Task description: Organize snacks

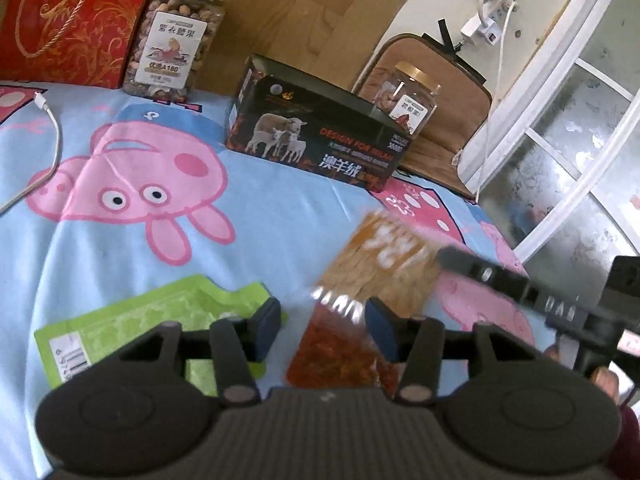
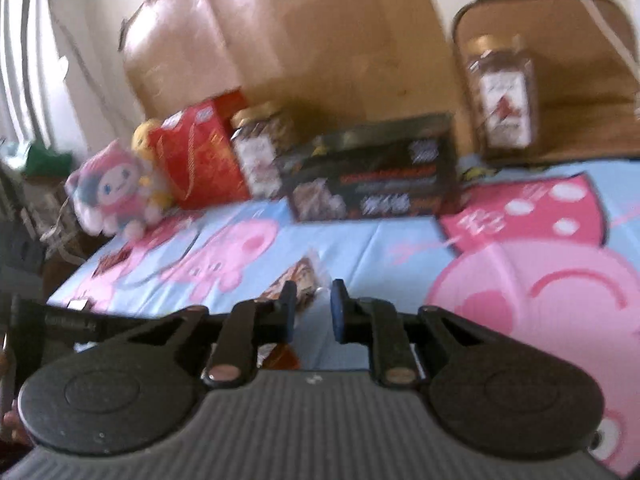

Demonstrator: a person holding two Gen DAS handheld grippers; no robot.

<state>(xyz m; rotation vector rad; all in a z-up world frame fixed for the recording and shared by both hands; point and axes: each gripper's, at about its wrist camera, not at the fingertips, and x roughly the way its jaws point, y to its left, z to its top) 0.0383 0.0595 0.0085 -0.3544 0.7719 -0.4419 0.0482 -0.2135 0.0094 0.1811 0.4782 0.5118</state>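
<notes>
The left claw (image 1: pixel 324 330) is held wide apart over the cartoon-pig bedsheet (image 1: pixel 120 248), nothing between its pads. A green pouch (image 1: pixel 132 320) is seen lying nearer than the black box (image 1: pixel 320 136), under the left pad; an orange snack bag (image 1: pixel 368 280), blurred, lies just beside the pouch, also nearer than the box. The right claw (image 2: pixel 314 310) is seen narrowly parted and empty. Beyond the box, two nut jars (image 1: pixel 176 36) (image 1: pixel 412 96) are stood upright.
</notes>
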